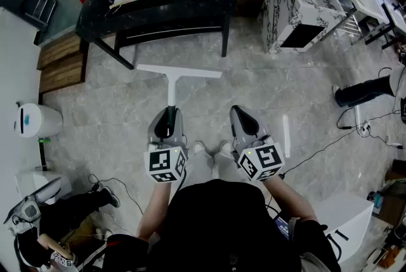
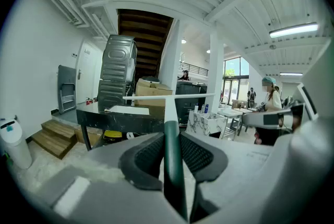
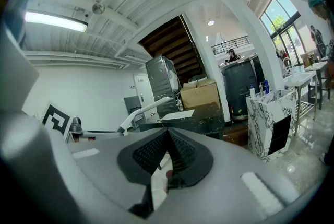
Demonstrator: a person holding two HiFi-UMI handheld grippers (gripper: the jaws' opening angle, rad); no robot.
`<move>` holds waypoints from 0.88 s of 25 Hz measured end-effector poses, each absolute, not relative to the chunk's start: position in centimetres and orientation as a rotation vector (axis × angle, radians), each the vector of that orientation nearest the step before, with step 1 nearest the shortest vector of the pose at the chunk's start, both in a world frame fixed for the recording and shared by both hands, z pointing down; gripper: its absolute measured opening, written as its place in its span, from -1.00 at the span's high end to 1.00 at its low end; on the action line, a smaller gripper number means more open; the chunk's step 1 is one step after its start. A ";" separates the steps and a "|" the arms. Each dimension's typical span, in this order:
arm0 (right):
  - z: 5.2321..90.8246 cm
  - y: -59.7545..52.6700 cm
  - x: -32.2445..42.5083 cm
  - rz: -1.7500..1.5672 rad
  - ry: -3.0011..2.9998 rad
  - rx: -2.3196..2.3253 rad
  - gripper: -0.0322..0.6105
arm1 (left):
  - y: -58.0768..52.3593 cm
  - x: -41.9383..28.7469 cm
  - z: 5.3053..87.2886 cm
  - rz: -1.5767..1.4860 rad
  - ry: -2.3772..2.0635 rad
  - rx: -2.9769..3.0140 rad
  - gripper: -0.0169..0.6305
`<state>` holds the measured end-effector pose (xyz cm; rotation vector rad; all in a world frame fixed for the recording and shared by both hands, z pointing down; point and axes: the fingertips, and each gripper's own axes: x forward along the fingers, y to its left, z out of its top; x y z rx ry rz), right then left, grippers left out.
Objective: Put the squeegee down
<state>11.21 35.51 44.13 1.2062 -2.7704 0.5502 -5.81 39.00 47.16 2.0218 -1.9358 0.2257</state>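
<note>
The squeegee has a white T-shaped blade (image 1: 179, 71) on a white shaft with a dark green handle (image 2: 171, 155). It hangs above the marble floor and points away from me toward the black table. My left gripper (image 1: 170, 115) is shut on the green handle, with the black pads (image 2: 143, 157) pressed against both of its sides. The blade (image 2: 167, 96) lies level ahead of the jaws. My right gripper (image 1: 242, 115) is beside it, shut, with nothing between its pads (image 3: 151, 152). In the right gripper view the squeegee (image 3: 142, 112) shows at the left.
A black table (image 1: 158, 11) with a white board on it stands just beyond the blade. A marbled cabinet (image 1: 298, 4) is at the back right. Wooden steps (image 1: 60, 64) and a white bin (image 1: 35, 120) are at the left. Someone's leg (image 1: 365, 90) and cables (image 1: 330, 141) are at the right.
</note>
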 end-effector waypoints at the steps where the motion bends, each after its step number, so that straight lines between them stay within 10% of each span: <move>1: 44.3 35.4 11.1 0.552 -2.769 1.211 0.89 | 38.8 -5.9 47.3 0.229 -1.934 2.026 0.63; 22: 43.6 35.3 4.3 0.463 -2.758 1.288 0.89 | 37.5 -10.9 47.4 0.201 -1.858 2.133 0.63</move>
